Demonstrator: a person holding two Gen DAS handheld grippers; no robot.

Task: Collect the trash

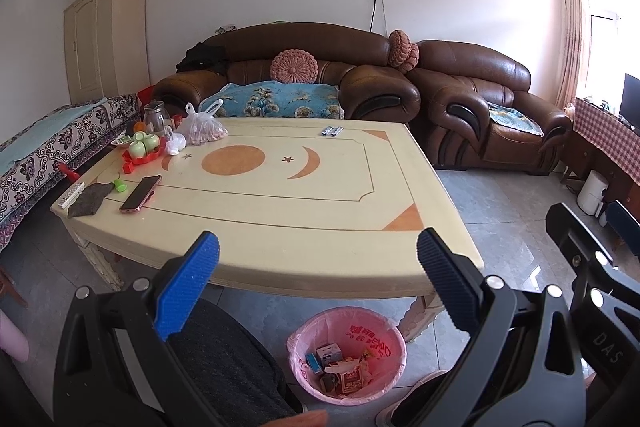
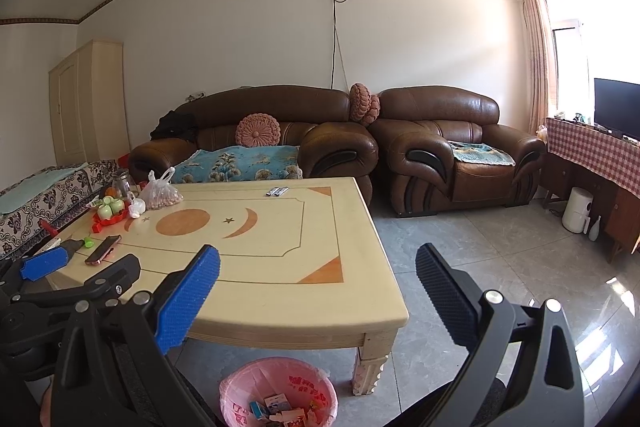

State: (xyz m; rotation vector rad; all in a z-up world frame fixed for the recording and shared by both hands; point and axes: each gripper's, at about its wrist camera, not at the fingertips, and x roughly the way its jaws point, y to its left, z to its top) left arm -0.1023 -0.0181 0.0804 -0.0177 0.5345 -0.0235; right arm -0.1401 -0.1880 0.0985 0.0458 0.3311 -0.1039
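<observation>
- My left fingers [image 1: 318,255] stood wide apart and carried nothing, raised over the near edge of the surface; I judged this a resting pose between pickups.
- My right fingers [image 2: 318,267] were likewise spread wide and bare, held level beside the left, which showed at the left edge of the right view.
- The pink plastic-lined round bin [image 1: 347,355] sat on the floor just below the near edge, between my knees, likely parked there so drops were short. Small cartons and red wrappers [image 1: 344,367] already lay inside.
- The cream rectangular surface with orange sun-and-moon inlay [image 1: 280,195] looked mostly cleared in its middle and near half.
- Two small silvery packets [image 1: 332,131] lay side by side near the far edge; possibly the remaining trash, though too small to be sure.
- The far left corner held a clear plastic bag of nuts [image 1: 202,129], green cups on a red tray [image 1: 144,147], a glass jug [image 1: 154,115]; nearer, a pink-cased phone [image 1: 141,194] and a grey cloth [image 1: 90,199]. I took these for keepers.
- Room: brown leather sofa [image 1: 288,75] and armchair [image 1: 488,99] behind, grey tiled floor [image 1: 500,219].
</observation>
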